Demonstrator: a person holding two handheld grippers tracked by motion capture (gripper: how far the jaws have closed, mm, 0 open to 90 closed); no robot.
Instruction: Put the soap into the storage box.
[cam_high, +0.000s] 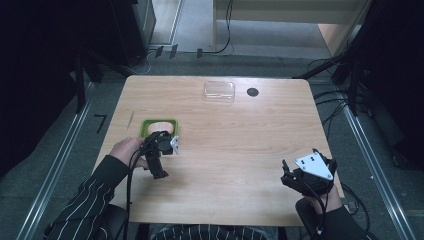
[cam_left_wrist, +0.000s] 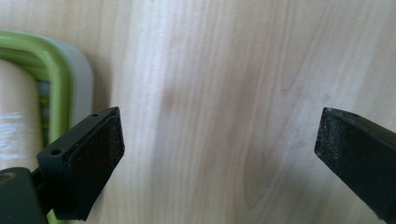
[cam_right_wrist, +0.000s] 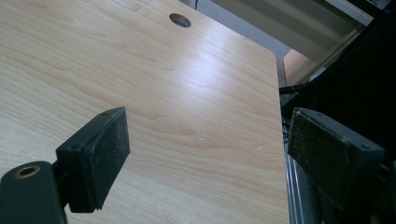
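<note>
Black foam pads are facing each other across a wide gap on the left gripper (cam_left_wrist: 219, 154), whose jaws are standing fully apart with nothing between them but bare wood. In the left gripper view the claw is pointing down at the table (cam_left_wrist: 224, 70), and its left pad is sitting just beside the rounded corner of a green-rimmed container (cam_left_wrist: 58, 70), close to it, though whether they are touching cannot be told. A pale, glossy surface is showing inside that green rim. From the high view, the left gripper (cam_high: 162, 150) is hovering at the near right corner of the green-rimmed container (cam_high: 145, 125), which is lying on the left half of the table, and the person's left hand (cam_high: 127, 149) is gripping the tool from the left, with a striped sleeve (cam_high: 85, 200) trailing back toward the bottom edge.

Farther out, the right gripper (cam_right_wrist: 205, 154) is likewise gaping wide and holding nothing, its jaws framing the table's right edge. In the high view the right gripper (cam_high: 305, 175) is resting near the table's near right corner, well apart from the container. At the far side of the table a clear plastic lid (cam_high: 219, 91) is lying flat, with a round cable hole (cam_high: 252, 92) just beside it.
</note>
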